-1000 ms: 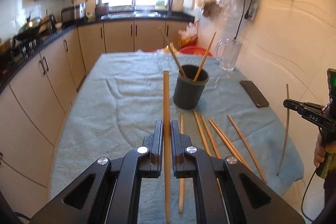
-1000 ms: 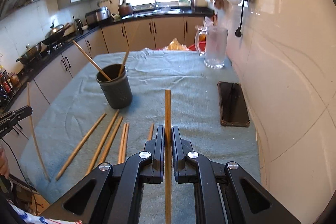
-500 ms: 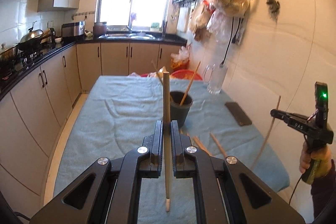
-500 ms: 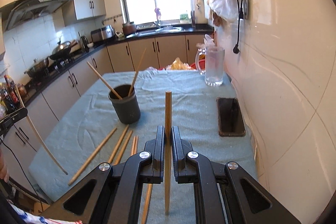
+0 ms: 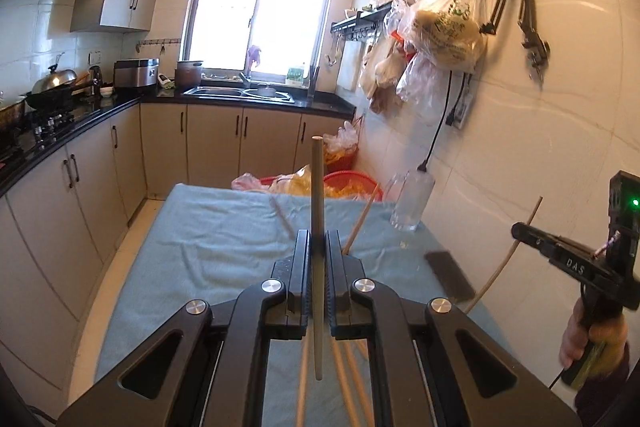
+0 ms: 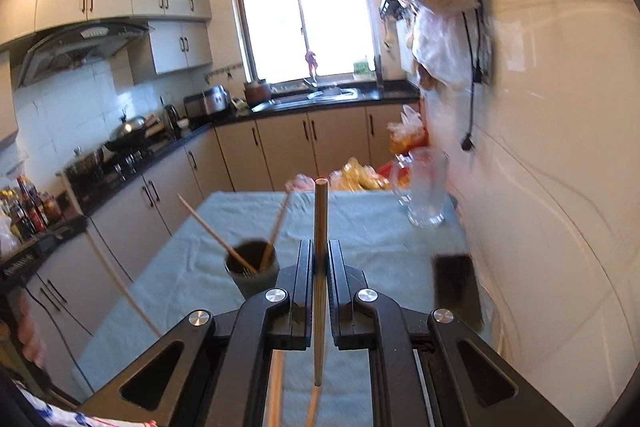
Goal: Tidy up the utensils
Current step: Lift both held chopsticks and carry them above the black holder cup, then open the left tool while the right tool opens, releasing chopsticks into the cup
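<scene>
My left gripper (image 5: pixel 318 247) is shut on a wooden chopstick (image 5: pixel 317 187) that stands upright above the blue-clothed table (image 5: pixel 208 235). My right gripper (image 6: pixel 320 255) is likewise shut on another chopstick (image 6: pixel 320 215), held upright. A dark cup (image 6: pixel 251 269) with two chopsticks in it stands left of the right gripper; in the left wrist view the cup is hidden behind the fingers and only a slanted chopstick (image 5: pixel 360 223) shows. Several loose chopsticks (image 5: pixel 344 379) lie on the cloth below the left gripper. The right gripper (image 5: pixel 524 231) also shows at the far right with its bowed chopstick.
A glass pitcher (image 6: pixel 426 191) stands at the table's far right by the tiled wall. A black phone (image 6: pixel 454 279) lies near the right edge. Red basins with bags (image 5: pixel 344 183) sit beyond the table. Cabinets and a stove counter (image 6: pixel 132 155) run along the left.
Both grippers have risen from the table with their chopsticks, whose lower tips have left the cloth. The views tilted upward, so the table sank in both pictures.
</scene>
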`<state>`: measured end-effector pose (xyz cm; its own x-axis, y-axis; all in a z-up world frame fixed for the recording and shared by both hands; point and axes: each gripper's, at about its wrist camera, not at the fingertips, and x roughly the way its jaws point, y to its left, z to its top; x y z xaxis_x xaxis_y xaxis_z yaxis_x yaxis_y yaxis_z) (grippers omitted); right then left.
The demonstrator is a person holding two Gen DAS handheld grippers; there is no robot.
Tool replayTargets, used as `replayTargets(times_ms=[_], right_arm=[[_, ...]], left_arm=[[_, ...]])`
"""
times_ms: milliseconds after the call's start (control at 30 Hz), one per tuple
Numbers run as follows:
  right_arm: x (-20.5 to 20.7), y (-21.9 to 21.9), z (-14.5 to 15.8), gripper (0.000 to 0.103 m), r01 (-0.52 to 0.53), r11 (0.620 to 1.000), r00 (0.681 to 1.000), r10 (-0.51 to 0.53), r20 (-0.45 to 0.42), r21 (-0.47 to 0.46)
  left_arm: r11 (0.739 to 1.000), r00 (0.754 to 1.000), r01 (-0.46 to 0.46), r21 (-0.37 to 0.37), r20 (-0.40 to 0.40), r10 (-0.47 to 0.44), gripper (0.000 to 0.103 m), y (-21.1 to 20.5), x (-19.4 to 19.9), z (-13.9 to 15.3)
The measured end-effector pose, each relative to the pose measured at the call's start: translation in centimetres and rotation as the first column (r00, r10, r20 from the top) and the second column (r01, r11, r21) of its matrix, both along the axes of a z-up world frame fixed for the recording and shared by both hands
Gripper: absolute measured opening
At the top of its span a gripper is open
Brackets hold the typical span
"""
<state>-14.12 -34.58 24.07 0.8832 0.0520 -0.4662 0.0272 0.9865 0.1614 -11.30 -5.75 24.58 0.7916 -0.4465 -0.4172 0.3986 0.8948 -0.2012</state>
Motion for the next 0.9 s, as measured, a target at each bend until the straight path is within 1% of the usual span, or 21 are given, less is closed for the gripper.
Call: replayTargets(times_ms=[167, 233, 333, 467, 567, 667, 767, 900], right_arm=[[3.7, 1.3, 2.5, 0.006, -0.03, 0.998, 0.997, 0.026, 0.073, 0.053], [5.1, 1.8, 2.9, 0.006, -0.044, 0.995, 0.995, 0.035, 0.095, 0.086], [7.5, 2.6, 2.9, 0.006, -0.056, 0.991, 0.992, 0.041, 0.121, 0.125], [10.5, 3.3, 1.9, 0.007, -0.041, 0.991, 0.992, 0.024, 0.124, 0.129], [13.0, 3.3, -0.1, 0.007, -0.026, 0.989, 0.996, 0.014, 0.086, 0.148], [14.6, 2.9, -2.2, 0.007, -0.02, 0.983, 0.999, 0.015, 0.031, 0.182], [15.7, 2.9, -4.2, 0.007, -0.021, 0.981, 0.999, 0.026, -0.025, 0.192], [16.5, 3.0, -6.1, 0.007, -0.022, 0.981, 0.997, 0.036, -0.073, 0.19]], left_arm=[[0.999, 0.999, -0.022, -0.045, 0.039, 0.024, 0.006, -2.2, 3.5, 1.9], [0.997, 0.998, -0.042, -0.061, 0.046, 0.045, 0.006, -3.2, 5.5, 2.3], [0.996, 0.998, -0.05, -0.079, 0.026, 0.052, 0.006, -4.3, 7.8, 2.2], [0.996, 0.998, -0.069, -0.065, -0.004, 0.069, 0.006, -5.8, 11.1, 0.9], [0.996, 0.996, -0.076, -0.044, -0.039, 0.075, 0.006, -6.5, 13.5, -0.9], [0.997, 0.995, -0.075, -0.027, -0.075, 0.073, 0.006, -6.7, 14.7, -2.4], [0.997, 0.993, -0.074, -0.007, -0.097, 0.073, 0.006, -6.8, 15.0, -3.6], [0.996, 0.99, -0.092, -0.001, -0.107, 0.091, 0.006, -6.5, 14.9, -4.3]])
